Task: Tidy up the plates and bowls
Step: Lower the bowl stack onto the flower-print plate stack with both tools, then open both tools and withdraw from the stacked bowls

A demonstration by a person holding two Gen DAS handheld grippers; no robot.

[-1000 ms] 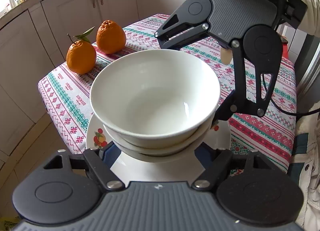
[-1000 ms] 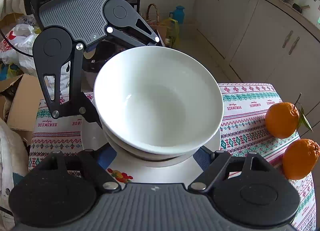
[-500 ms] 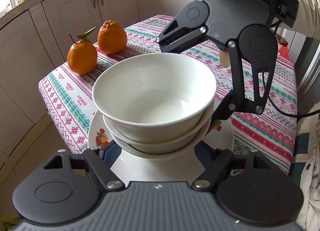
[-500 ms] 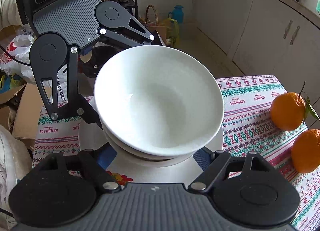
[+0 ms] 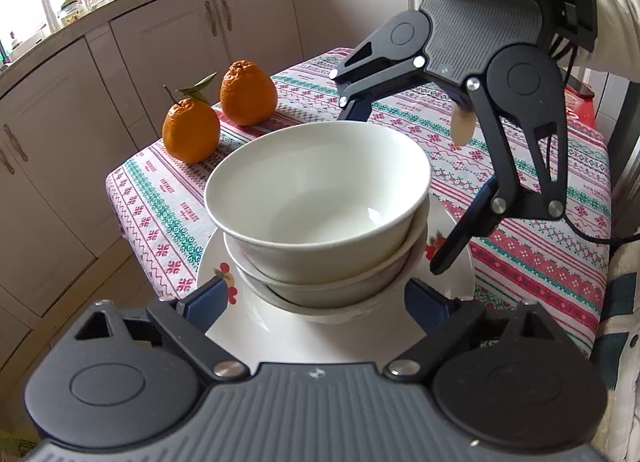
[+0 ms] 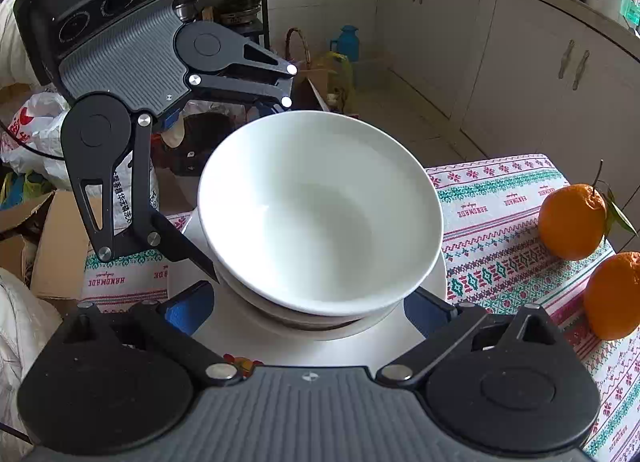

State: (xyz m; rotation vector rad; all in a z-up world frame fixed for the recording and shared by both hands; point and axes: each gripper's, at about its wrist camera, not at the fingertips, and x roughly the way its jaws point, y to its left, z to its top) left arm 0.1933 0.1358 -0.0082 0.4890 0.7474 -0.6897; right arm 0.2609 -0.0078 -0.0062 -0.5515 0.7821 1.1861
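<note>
I see two nested bowls [image 5: 318, 198] mouth-up on one plate [image 5: 256, 322]; both my grippers are opening, pads clear.

Plate [image 5: 256, 318] mostly hidden under bowls [image 5: 320, 198]; lower orange [image 6: 612, 294] cut off.

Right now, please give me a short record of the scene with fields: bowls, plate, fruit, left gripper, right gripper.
bowls: white bowls nested in a stack, top one empty
plate: white plate under the stack, on the patterned tablecloth
fruit: two oranges beside the plate
left gripper: jaws opening, pads either side of the stack, not pressing
right gripper: jaws opening, pads clear of the stack
</note>
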